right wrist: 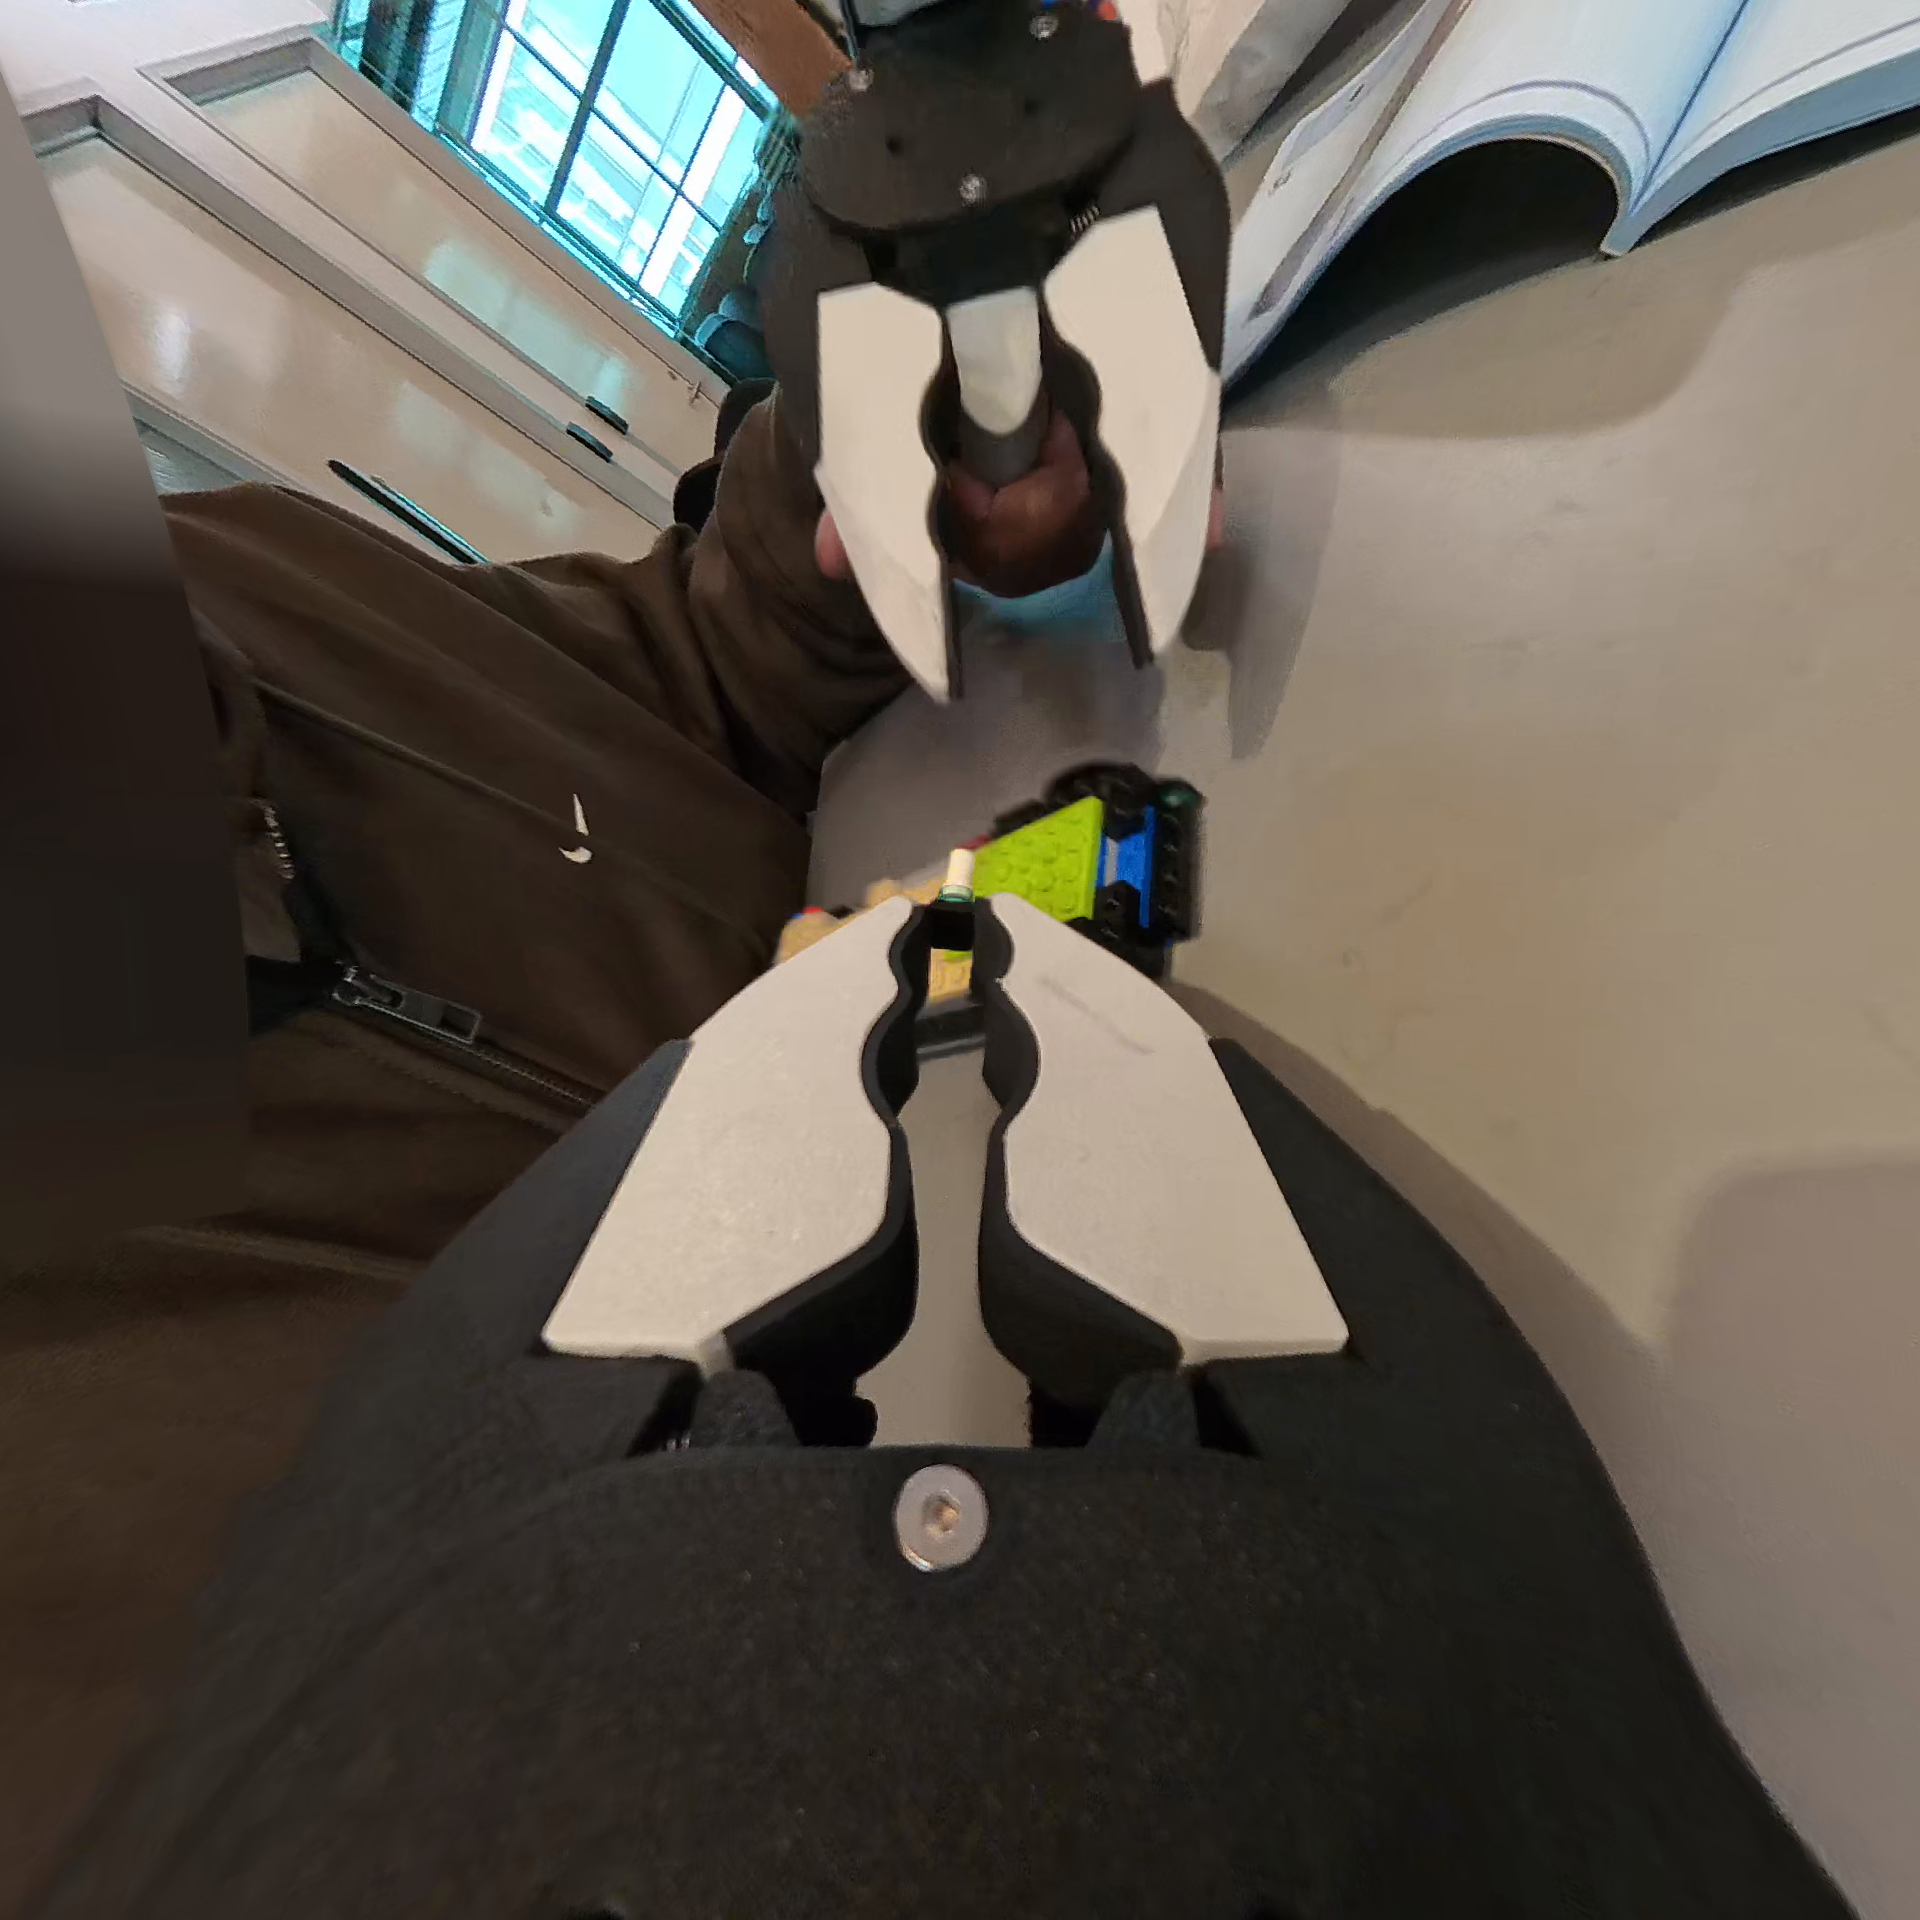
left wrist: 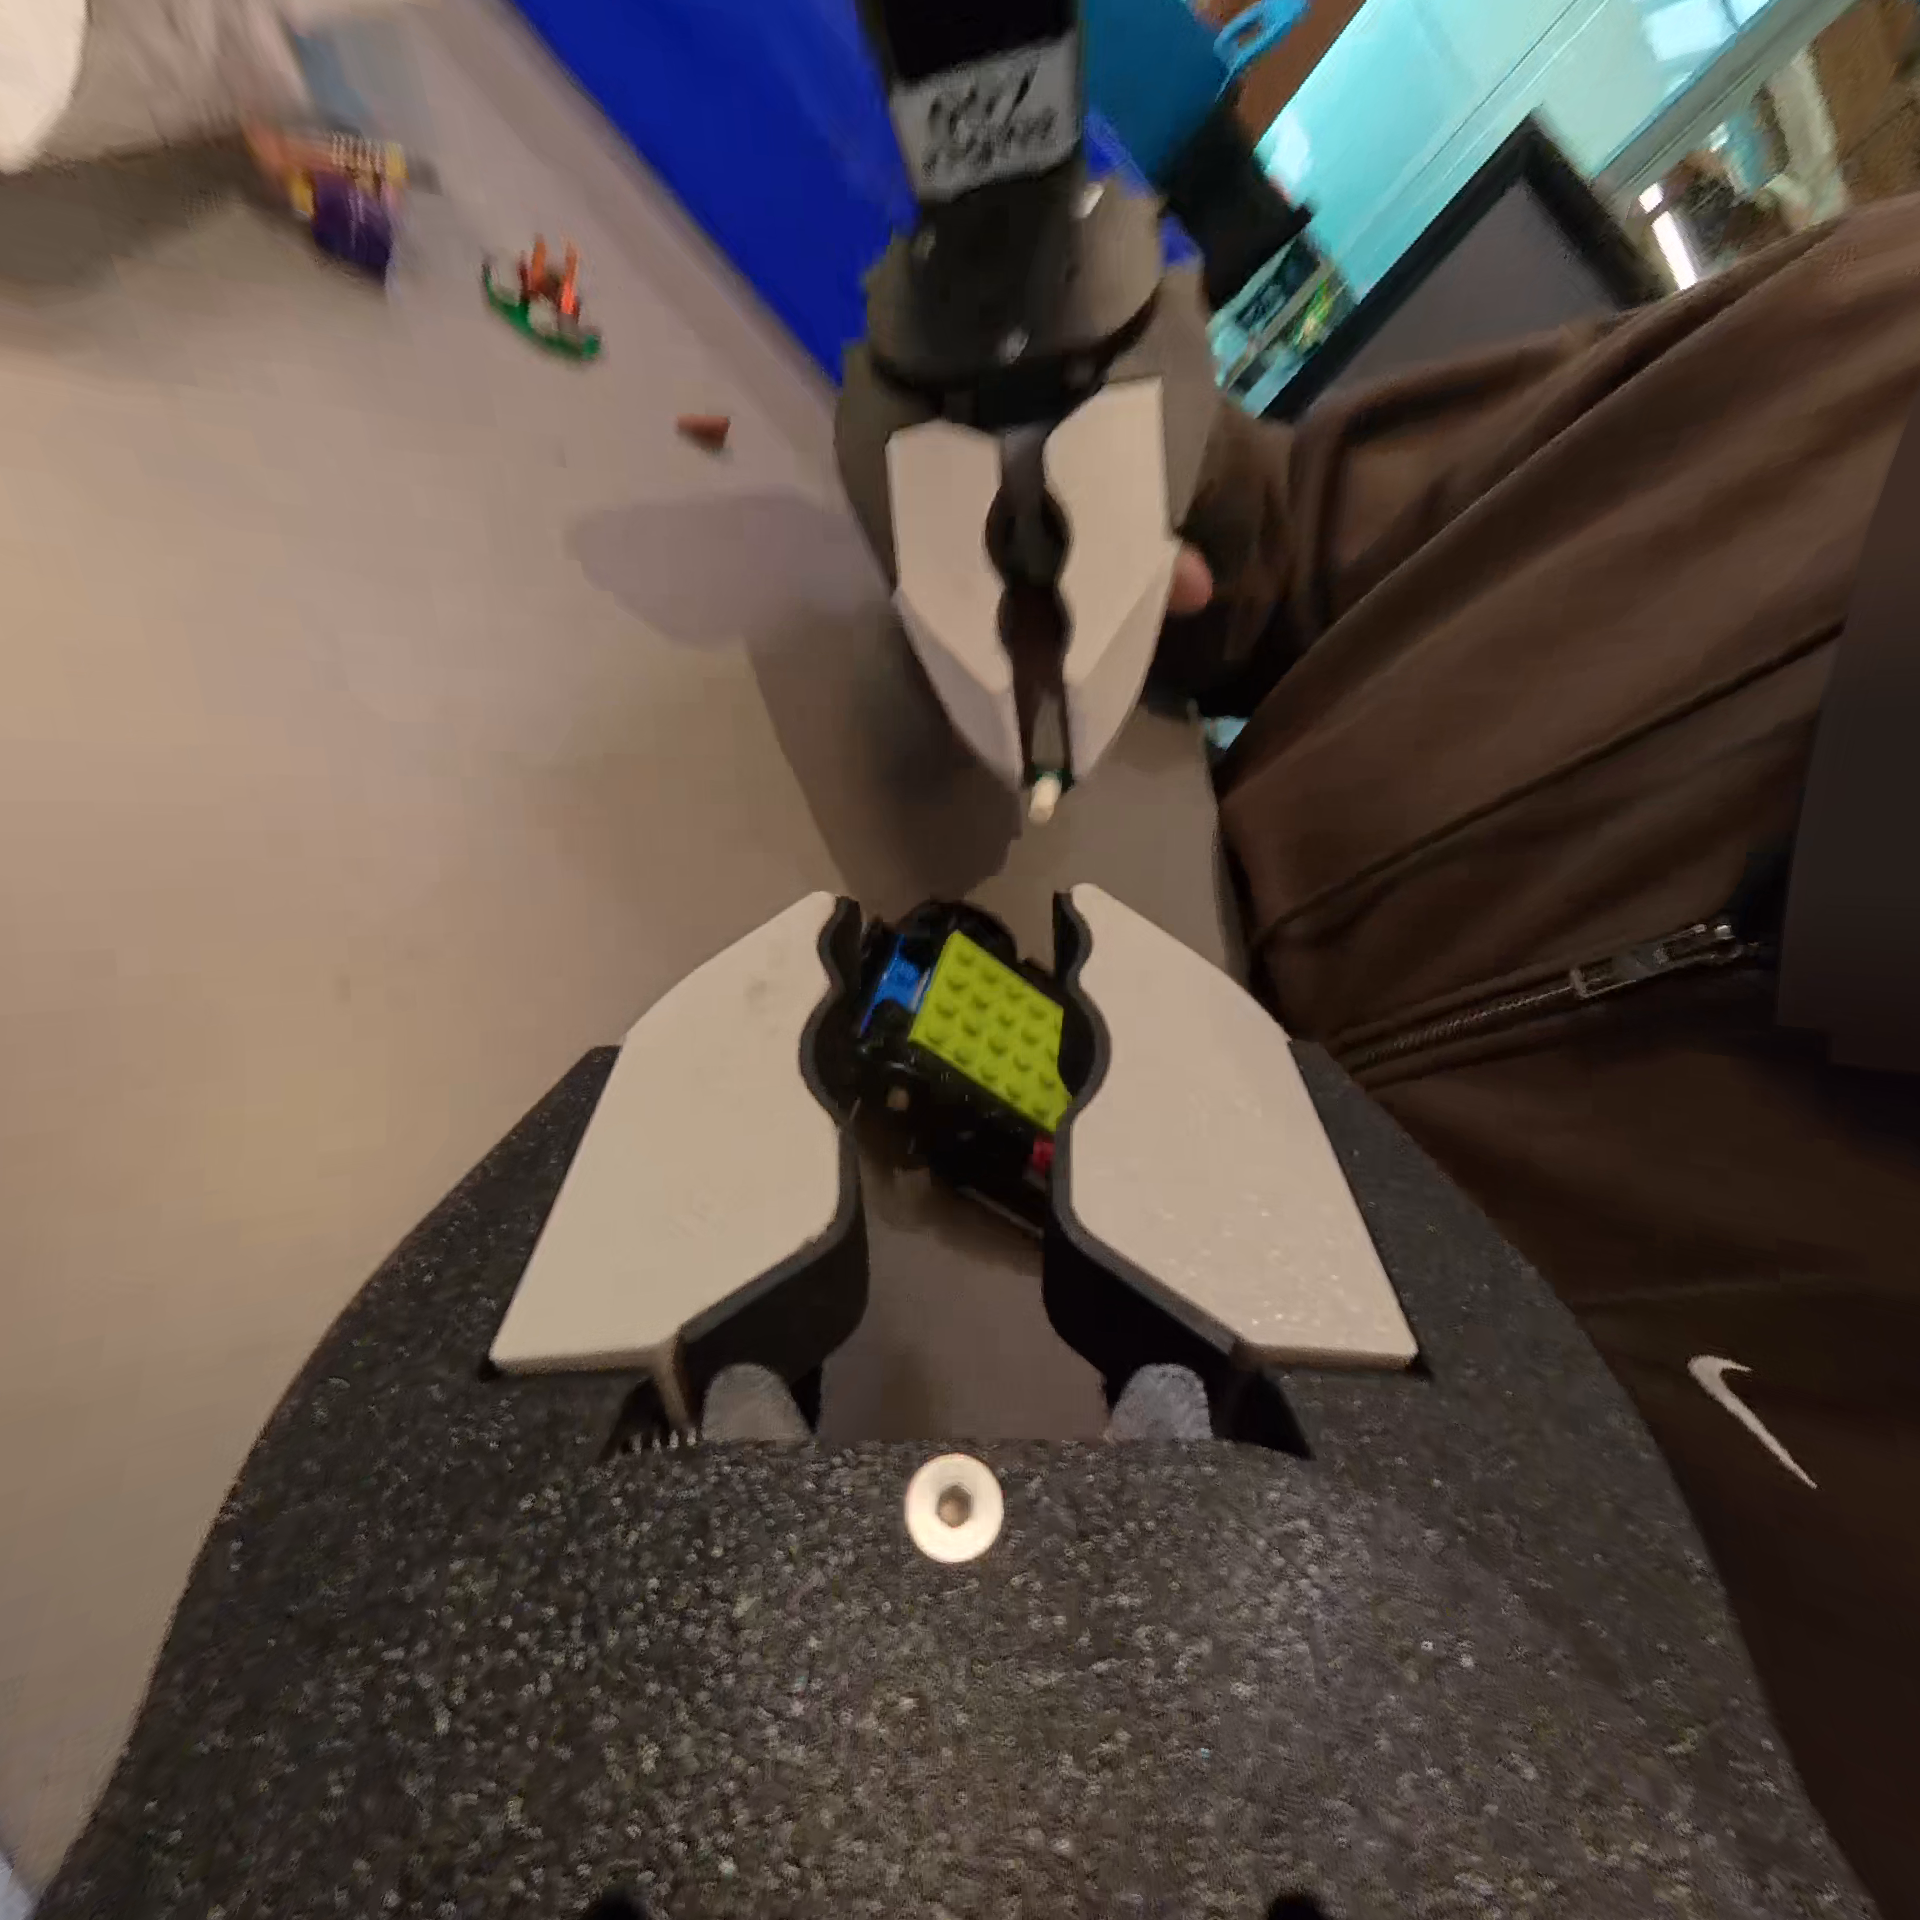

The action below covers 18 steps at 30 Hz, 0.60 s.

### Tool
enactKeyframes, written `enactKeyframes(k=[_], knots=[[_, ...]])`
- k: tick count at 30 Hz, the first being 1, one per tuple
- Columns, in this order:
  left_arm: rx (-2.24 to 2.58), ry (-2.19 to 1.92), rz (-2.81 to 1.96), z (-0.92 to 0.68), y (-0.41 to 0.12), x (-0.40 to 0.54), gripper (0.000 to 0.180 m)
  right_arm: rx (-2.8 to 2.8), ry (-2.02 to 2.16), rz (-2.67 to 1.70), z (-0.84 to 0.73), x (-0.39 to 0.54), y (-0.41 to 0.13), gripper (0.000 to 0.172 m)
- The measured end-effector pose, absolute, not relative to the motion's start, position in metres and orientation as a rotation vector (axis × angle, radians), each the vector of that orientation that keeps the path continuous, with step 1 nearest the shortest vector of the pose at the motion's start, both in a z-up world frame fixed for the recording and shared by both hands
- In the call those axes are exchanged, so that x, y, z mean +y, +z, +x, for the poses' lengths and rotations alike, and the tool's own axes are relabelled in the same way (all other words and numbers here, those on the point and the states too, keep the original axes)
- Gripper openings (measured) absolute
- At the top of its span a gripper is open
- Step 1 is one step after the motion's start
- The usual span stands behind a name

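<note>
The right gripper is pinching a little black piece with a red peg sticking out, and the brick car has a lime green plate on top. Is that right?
Almost. The peg is white, not red; the right wrist view shows it sticking out past the jaws of the right gripper, which pinch the black piece. The lime plate is right.

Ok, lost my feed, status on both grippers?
Left gripper open, above brick model on table. Right gripper shut on small black piece, white peg forward. Nothing between.
</note>
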<state>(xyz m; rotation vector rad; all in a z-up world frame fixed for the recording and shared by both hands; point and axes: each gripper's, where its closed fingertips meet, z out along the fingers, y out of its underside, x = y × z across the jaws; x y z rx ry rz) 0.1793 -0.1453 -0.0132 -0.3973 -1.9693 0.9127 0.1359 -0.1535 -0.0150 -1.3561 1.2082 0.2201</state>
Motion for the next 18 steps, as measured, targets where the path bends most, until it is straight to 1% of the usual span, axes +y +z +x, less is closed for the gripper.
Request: enactKeyframes(k=[2,5,11,16,18], knots=[[-1.9,0.961,-0.448,0.17,0.0,-0.143,0.028,1.195,0.213,-1.349,0.138,-0.151,-0.012,0.008],[-1.888,0.922,-0.526,0.152,-0.005,-0.139,0.021,1.177,0.213,-1.346,0.139,-0.147,-0.009,0.008],[-1.874,0.904,-0.57,0.139,-0.009,-0.138,0.019,1.161,0.216,-1.348,0.141,-0.14,-0.007,0.008],[-1.853,0.917,-0.605,0.133,-0.008,-0.137,0.005,1.148,0.219,-1.348,0.141,-0.138,-0.005,0.008],[-1.846,0.943,-0.615,0.133,-0.007,-0.137,0.004,1.139,0.218,-1.347,0.14,-0.137,-0.004,0.008]])
